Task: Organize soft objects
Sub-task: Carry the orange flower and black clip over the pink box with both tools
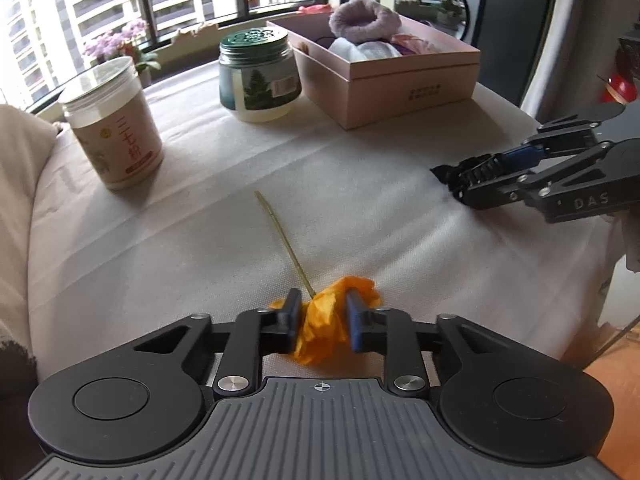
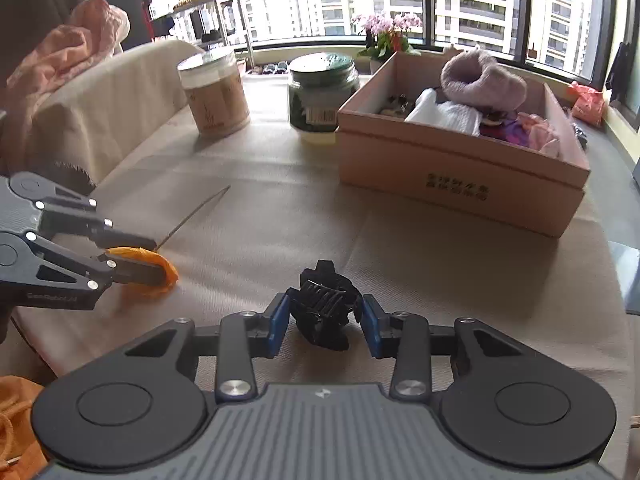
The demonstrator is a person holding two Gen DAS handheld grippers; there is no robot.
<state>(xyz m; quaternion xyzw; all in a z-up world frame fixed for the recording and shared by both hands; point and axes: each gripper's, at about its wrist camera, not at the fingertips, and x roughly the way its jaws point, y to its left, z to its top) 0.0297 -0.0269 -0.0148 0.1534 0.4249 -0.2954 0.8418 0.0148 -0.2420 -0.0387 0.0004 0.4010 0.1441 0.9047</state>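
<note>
My left hand-held gripper (image 1: 323,322) is closed most of the way on the orange fabric flower (image 1: 324,320); both pads press into the crumpled petals, and the thin stem (image 1: 282,240) runs away from the bloom across the white cloth of the worktop (image 1: 360,208). From the right wrist camera I see the same hand-held gripper (image 2: 150,258) low over the cloth, with the orange bloom (image 2: 168,276) bulging past its fingertips.

Further back on the left stands a tan jar with a clear lid (image 1: 114,124), and beside it a green-lidded jar with a tree label (image 1: 258,74). To their right sits the pink cardboard box (image 1: 400,84), already holding a fluffy lilac scrunchie (image 1: 364,20) on top of white and purple soft pieces.

My right hand-held gripper (image 2: 325,322) is partly open around a black hair claw clip (image 2: 326,312). The clip sits between the blue pads (image 2: 278,324); the left pad looks to be touching it, but I cannot tell whether the right one grips it. In the left wrist view the right hand-held gripper (image 1: 452,178) reaches in from the right edge, well apart from the flower, its fingertips close together above the cloth.
</note>
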